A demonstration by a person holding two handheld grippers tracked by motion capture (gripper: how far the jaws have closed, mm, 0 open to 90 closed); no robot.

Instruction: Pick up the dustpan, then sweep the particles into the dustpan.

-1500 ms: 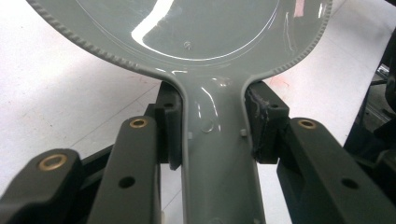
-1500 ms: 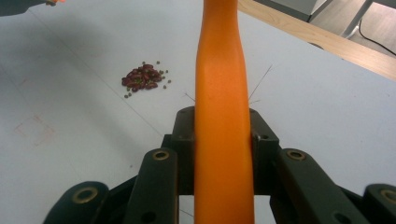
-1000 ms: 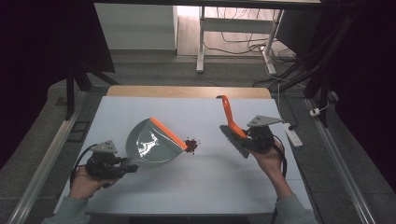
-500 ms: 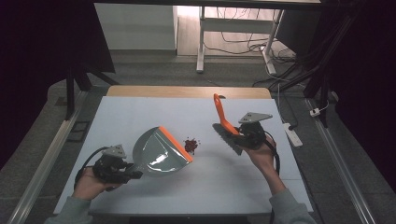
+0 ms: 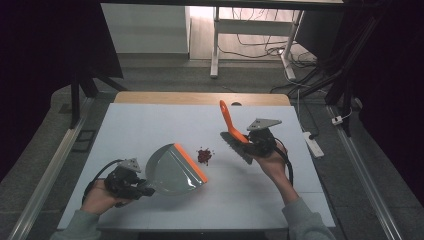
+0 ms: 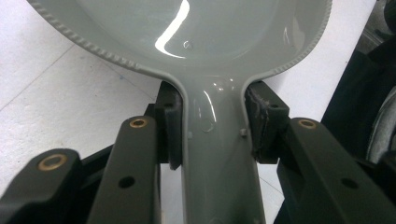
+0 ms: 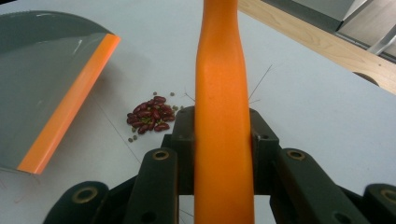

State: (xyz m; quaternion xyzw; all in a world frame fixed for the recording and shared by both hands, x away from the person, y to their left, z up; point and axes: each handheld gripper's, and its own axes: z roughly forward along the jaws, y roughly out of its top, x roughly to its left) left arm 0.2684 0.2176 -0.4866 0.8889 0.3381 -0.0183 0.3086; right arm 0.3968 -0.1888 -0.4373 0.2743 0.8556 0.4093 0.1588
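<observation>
Your left gripper [image 5: 142,189] has its jaws pinched on the grey handle of the dustpan [image 5: 175,169] — in the left gripper view you can see both pads pressed against the neck of that handle, with the pan's bowl opening out ahead. Take the pile of beans [image 5: 204,155] as your landmark: the dustpan lies to its left on the white table [image 5: 150,125], its orange lip [image 5: 190,162] facing the pile and just beside it, not yet touching. To the right of the beans, your right gripper [image 5: 254,142] clamps the orange handle of the brush [image 5: 231,131], with the bristle head low near the table and the handle rising up and away from you; the right gripper view shows both jaws closed against that handle, and the red beans with a few small green ones scattered at the edge. By the look of it you are at the line-up step — pan set, brush poised, nothing swept. The next move likely calls for keeping the lip flat on the table while you draw the bristles from the beans' right side toward the pan, gently, so they don't scatter.
</observation>
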